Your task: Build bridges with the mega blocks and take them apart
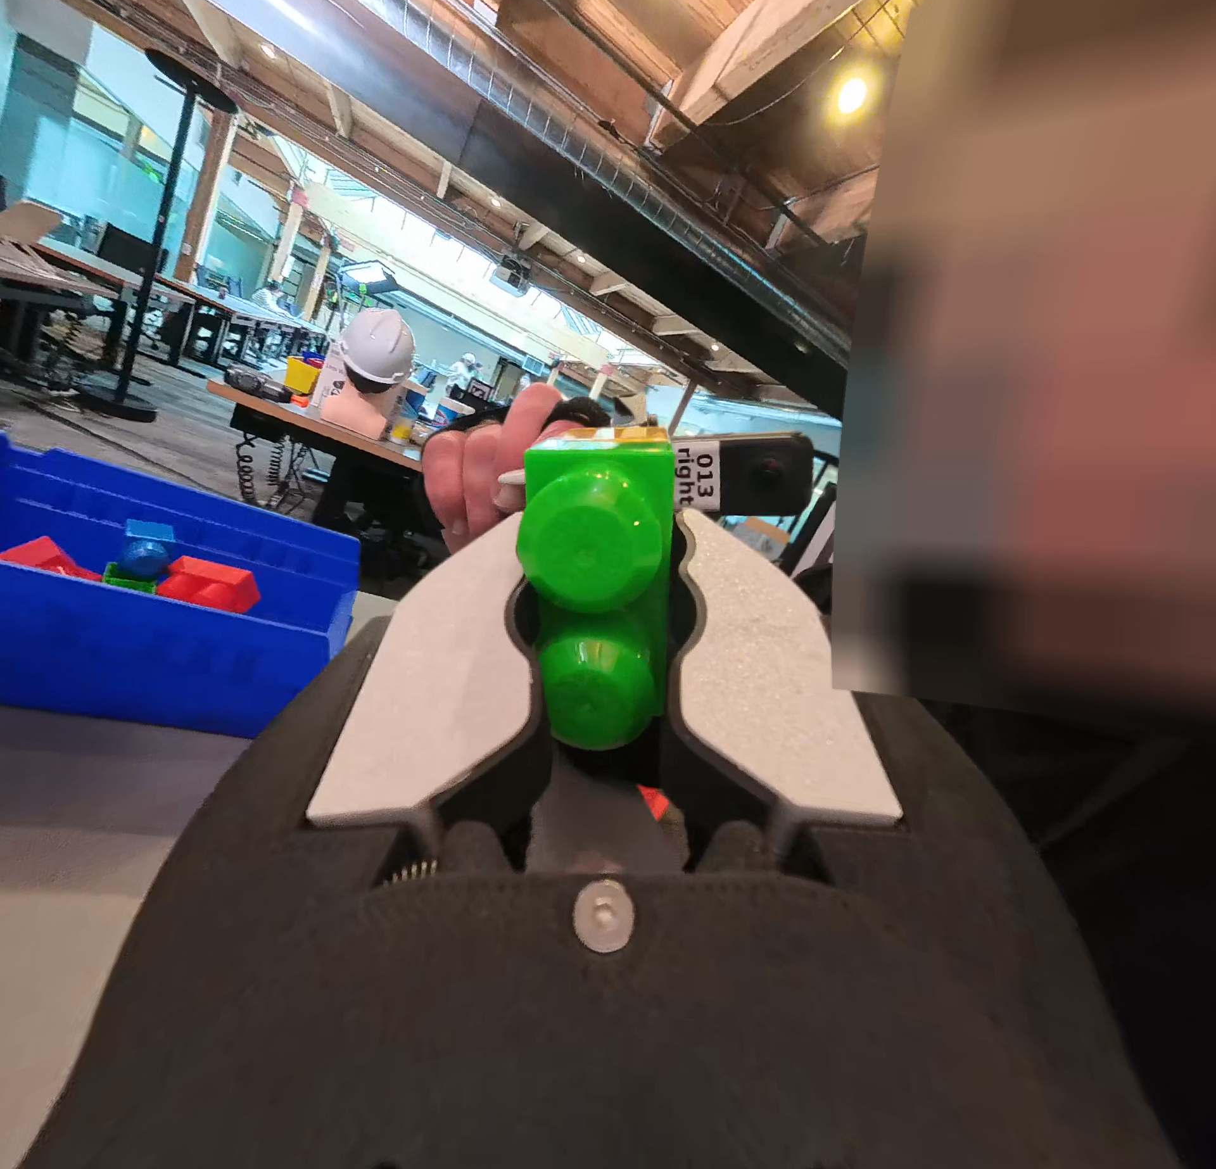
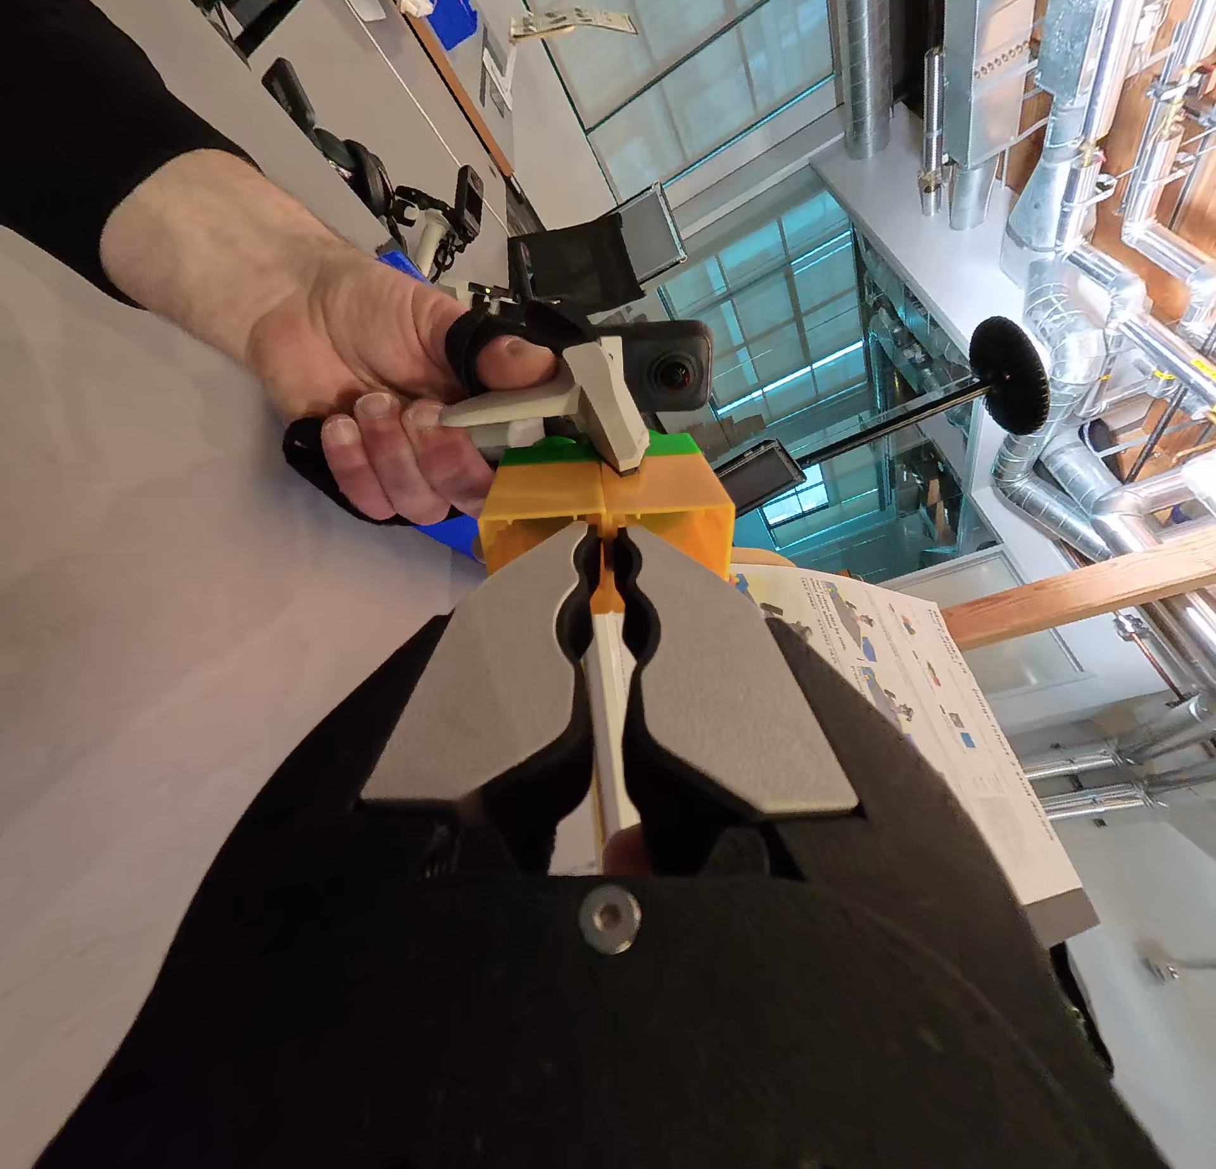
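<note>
My left tongs (image 1: 602, 585) grip a green block (image 1: 595, 601), both pads pressed on its sides, its two round studs facing my camera. Behind the green block, a sliver of orange block (image 1: 612, 437) shows at its far end, joined to it. In the right wrist view the same stack appears from the other side: the orange block (image 2: 664, 499) has its open underside toward me, and the green block (image 2: 671, 446) sits beyond it. My right tongs (image 2: 608, 535) are nearly closed, pinching the thin middle wall of the orange block between the pads. The left tongs' fingertip (image 2: 622, 443) reaches over the green and orange seam from the far side, with my left hand (image 2: 368, 374) behind it. My right hand (image 1: 474, 473) shows past the green block in the left view. Both blocks are held up in the air between the two tongs, above the tabletop (image 2: 131, 611). A blue bin (image 1: 164, 650) stands on the tabletop to the left, holding red blocks (image 1: 210, 585), a blue block (image 1: 148, 548) and a green one (image 1: 128, 578). A printed sheet (image 2: 921, 677) lies at the right of the right wrist view.
</note>
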{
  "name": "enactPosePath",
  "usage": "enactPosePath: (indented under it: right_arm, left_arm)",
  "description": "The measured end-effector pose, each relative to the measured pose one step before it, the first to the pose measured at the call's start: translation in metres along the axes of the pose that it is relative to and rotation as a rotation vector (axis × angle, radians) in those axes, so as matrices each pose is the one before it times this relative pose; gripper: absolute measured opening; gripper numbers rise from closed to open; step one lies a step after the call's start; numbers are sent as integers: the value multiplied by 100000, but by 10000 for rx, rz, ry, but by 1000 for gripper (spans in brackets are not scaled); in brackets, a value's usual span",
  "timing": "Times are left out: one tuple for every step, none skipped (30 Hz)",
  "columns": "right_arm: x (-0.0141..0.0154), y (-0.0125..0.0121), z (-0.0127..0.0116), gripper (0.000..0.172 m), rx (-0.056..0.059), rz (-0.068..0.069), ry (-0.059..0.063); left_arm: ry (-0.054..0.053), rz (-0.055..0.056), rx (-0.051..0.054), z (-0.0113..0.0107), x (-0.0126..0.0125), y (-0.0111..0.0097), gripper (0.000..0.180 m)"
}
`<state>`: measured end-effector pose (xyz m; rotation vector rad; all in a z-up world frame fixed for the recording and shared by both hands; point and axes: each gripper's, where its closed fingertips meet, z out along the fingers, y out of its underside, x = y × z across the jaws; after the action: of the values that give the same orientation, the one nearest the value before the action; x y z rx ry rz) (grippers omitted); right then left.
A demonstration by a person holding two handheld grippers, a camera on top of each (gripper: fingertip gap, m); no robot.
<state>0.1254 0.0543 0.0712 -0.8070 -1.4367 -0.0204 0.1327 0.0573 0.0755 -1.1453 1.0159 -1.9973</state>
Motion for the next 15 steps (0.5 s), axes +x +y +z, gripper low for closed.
enactPosePath:
  right_arm:
    - [33, -187, -171, 4, 18, -109, 12]
    - [45, -328, -214, 4, 74, -110, 17]
    - [39, -294, -205, 4, 25, -91, -16]
    - [32, -195, -217, 4, -38, -118, -38]
    - [7, -201, -225, 4, -23, -152, -21]
    - [46, -189, -236, 4, -30, -136, -3]
    - [331, -246, -426, 4, 38, -20, 114]
    - [1201, -316, -1041, 3, 174, 172, 428]
    - [1712, -209, -1655, 3, 128, 141, 453]
    - [1844, 48, -1848, 3, -95, -53, 464]
    - [1648, 84, -1683, 3, -66, -60, 465]
    - [1151, 136, -1256, 4, -35, 60, 256]
    - [647, 509, -737, 4, -254, 26, 49]
    - [493, 947, -382, 3, -505, -185, 141]
    - [363, 1145, -163, 4, -521, -190, 126]
  left_arm:
    - [9, 143, -99, 154, 255, 56, 37]
    - [54, 228, -66, 196, 386, 18, 36]
    - [-23, 219, -82, 184, 305, 20, 36]
    - [-69, 123, -142, 181, 229, 54, 36]
    - [-14, 123, -142, 194, 272, 62, 36]
    - [10, 172, -100, 124, 295, 1, 36]
    - [-55, 188, 257, -342, 182, -598, 36]
    - [-209, -85, 707, -1372, -264, -1562, 37]
    - [-316, -4, 628, -1889, -450, -1845, 37]
    - [-457, 522, -80, -1517, -361, -1000, 37]
    - [-487, 555, -208, -942, -241, -547, 37]
    - [-81, 158, 41, -397, 285, -637, 37]
    - [11, 166, -77, 65, 416, -354, 37]
    - [-83, 297, -249, 320, 273, -35, 37]
    - [-43, 268, -146, 339, 282, -86, 37]
